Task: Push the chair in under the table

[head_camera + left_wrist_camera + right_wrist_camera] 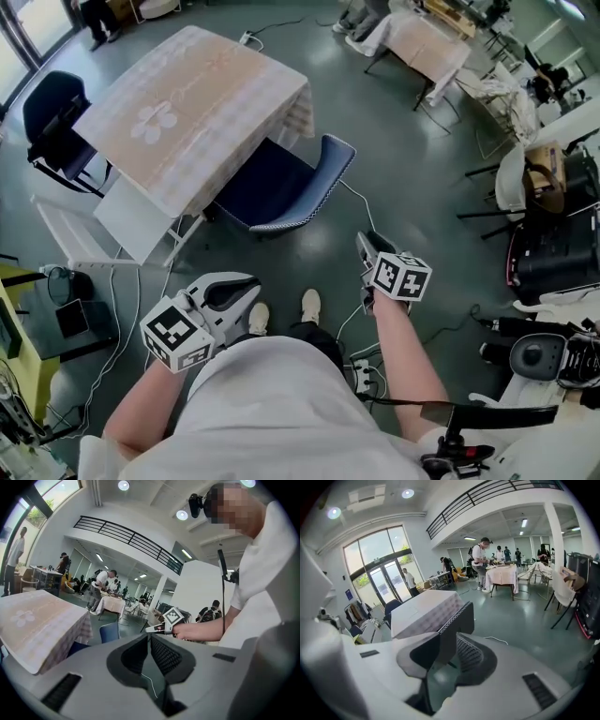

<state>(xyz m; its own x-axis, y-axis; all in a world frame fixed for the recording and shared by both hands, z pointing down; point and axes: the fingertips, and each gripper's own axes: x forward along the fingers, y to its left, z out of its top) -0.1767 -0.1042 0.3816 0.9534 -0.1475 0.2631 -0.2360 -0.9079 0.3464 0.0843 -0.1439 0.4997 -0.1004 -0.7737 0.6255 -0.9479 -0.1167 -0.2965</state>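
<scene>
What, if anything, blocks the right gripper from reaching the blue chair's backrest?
Nothing, it seems, so probably yes. Only bare floor and a thin white cable lie between the right gripper and the blue chair's backrest; a step forward may be needed.

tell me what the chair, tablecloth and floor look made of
Chair: dark blue upholstery, probably woven fabric; matte, with a patterned edge on the back.
Tablecloth: thin cloth, beige with a faint flower print; it drapes over the corners.
Floor: hard, smooth, grey-green, possibly sealed concrete or epoxy; it shows a soft sheen.
</scene>
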